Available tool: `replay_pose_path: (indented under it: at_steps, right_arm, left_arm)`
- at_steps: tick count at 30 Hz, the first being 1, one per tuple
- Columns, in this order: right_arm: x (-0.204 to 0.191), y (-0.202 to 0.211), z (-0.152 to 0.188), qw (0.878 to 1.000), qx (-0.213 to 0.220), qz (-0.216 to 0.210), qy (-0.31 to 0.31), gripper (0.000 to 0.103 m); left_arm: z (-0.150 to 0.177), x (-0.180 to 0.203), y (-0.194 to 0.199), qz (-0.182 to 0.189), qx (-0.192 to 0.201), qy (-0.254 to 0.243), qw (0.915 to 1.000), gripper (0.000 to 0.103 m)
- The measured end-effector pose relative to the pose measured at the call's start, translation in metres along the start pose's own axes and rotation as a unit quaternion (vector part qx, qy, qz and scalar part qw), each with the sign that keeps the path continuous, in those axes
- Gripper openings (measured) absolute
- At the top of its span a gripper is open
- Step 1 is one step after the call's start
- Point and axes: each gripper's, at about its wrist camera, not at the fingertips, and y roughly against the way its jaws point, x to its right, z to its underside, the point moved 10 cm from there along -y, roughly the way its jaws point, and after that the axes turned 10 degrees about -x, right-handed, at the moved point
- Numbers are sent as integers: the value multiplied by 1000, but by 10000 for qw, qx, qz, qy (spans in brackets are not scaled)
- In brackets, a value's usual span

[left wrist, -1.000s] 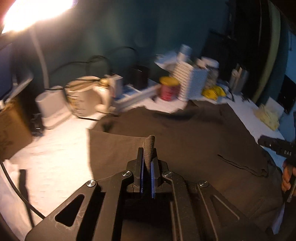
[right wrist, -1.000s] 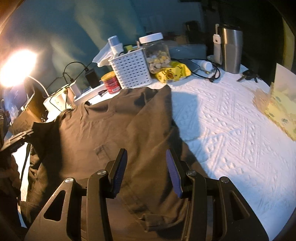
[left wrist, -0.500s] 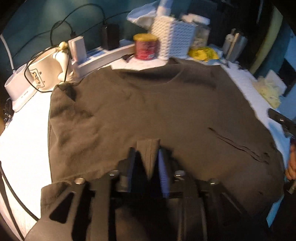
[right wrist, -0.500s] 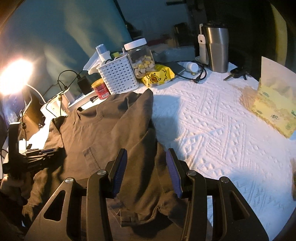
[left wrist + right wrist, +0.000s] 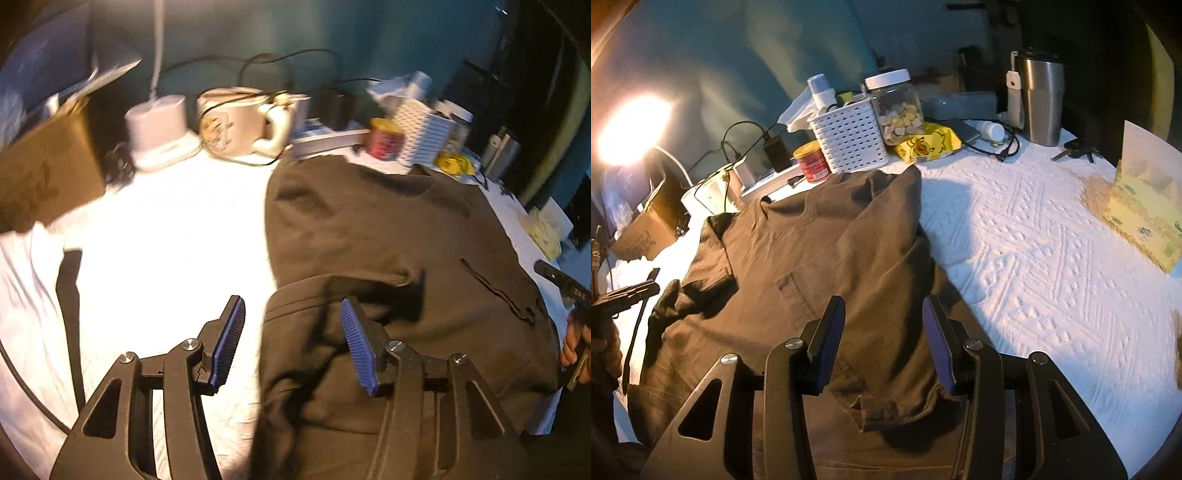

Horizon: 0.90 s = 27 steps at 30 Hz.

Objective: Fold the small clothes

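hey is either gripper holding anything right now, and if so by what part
Nothing is held. The left gripper is open beside the folded-over sleeve of the brown shirt, and the right gripper is open above the shirt's other folded side.

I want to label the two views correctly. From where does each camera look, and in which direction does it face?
Left wrist: sits behind the open left gripper, above the shirt's left side, facing the mug and wall; the person's right hand shows at the right edge.
Right wrist: sits behind the open right gripper, over the shirt's right side, facing the white basket and steel tumbler.
Shared: shirt, basket, red can.
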Motion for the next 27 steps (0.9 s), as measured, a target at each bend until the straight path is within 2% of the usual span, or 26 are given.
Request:
replay_pose_path:
  at_steps: [5,8,9,11,12,13,16,22,27]
  right_arm:
    - [-10,2,3,10000,-11,3,98,47]
    - [-13,4,6,9999,-40,22,135,47]
    - [-14,4,6,9999,-42,36,141,47]
    - [-14,6,8,9999,-40,47,129,47]
    - [-13,6,9,9999,-40,52,116,47]
    - [-12,6,9,9999,-46,58,99,47]
    - [-12,4,12,9999,-80,55,93,47]
    - [-15,2,14,9997,-137,18,195,47]
    - [-11,4,15,9998,-108,11,163,47]
  left_arm:
    - [8,3,-23,364,-228,-16,9991,54]
    - [11,17,-28,664,-290,-140,9973,54]
    - [12,21,-27,674,-273,-210,9971,53]
    - [14,33,-20,585,-150,-440,9972,42]
    - [15,38,-17,567,-137,-549,9968,32]
    - [18,43,-14,475,-115,-669,9966,29]
    - [30,59,-7,152,-16,-1109,9937,29]
    - [69,97,-17,371,-497,-1723,9831,29]
    - [74,103,-12,397,-641,-1839,9801,29]
